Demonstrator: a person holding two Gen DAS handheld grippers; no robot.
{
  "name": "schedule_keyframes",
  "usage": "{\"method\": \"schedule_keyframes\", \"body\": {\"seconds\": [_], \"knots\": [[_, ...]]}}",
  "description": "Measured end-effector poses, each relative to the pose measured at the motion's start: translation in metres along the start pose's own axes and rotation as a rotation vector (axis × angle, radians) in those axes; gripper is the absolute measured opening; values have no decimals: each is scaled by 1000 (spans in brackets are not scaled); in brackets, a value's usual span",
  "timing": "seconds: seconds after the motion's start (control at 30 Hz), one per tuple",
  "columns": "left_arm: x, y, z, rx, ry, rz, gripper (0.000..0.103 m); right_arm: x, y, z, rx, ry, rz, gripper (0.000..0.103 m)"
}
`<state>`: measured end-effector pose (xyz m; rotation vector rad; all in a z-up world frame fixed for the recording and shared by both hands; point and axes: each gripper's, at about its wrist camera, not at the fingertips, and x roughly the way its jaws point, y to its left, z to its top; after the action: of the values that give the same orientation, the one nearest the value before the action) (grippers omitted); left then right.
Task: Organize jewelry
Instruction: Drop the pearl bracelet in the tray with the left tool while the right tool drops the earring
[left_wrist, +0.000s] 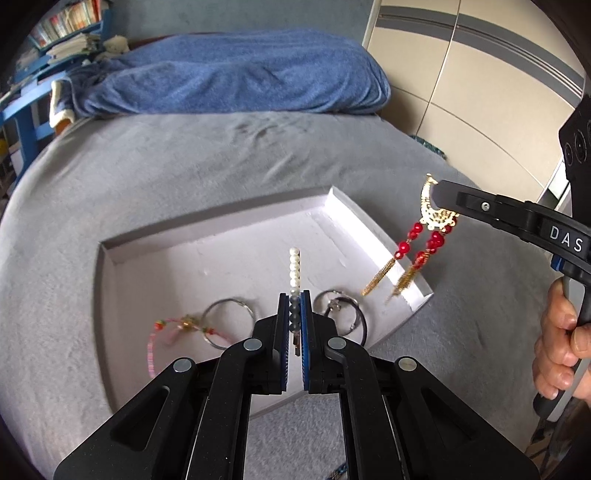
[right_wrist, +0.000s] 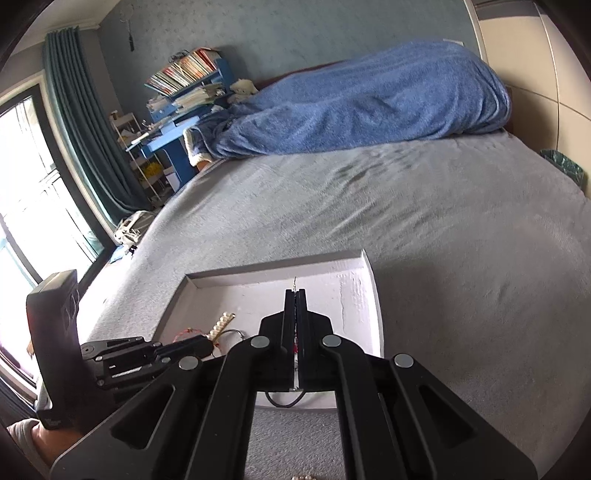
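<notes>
A shallow white tray (left_wrist: 229, 236) lies on the grey bedspread. My left gripper (left_wrist: 294, 295) is shut on a pearl hairpin (left_wrist: 294, 266), whose white beads stick out ahead of the pads, above the tray. From the right comes my right gripper (left_wrist: 436, 194), shut on a gold earring with red beads and gold tassels (left_wrist: 424, 240) that dangles over the tray's right edge. In the right wrist view the right gripper (right_wrist: 294, 293) shows closed pads with the earring's thin hook (right_wrist: 294, 284) poking out. The tray holds a pink beaded bracelet (left_wrist: 177, 328), a metal ring (left_wrist: 229, 314) and a dark ring (left_wrist: 343, 314).
A blue blanket (left_wrist: 236, 74) is heaped at the far end of the bed. A blue shelf with books (right_wrist: 184, 92) and a window with green curtains (right_wrist: 81, 129) stand to the left. Pale wardrobe doors (left_wrist: 480, 92) stand to the right. A hand (left_wrist: 557, 350) holds the right gripper's handle.
</notes>
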<state>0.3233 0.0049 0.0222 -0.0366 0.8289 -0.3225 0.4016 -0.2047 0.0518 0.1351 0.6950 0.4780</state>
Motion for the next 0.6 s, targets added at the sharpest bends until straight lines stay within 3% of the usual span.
{"method": "schedule_keyframes", "body": {"seconds": [0.3,0.6], "knots": [[36,-5,-9,-10,73,-9,6,41,2,-20,-21,101,-50,1],[47,-6,-18,0,113,-4,6,65,-1,-35,-32,168,-85,1]]}}
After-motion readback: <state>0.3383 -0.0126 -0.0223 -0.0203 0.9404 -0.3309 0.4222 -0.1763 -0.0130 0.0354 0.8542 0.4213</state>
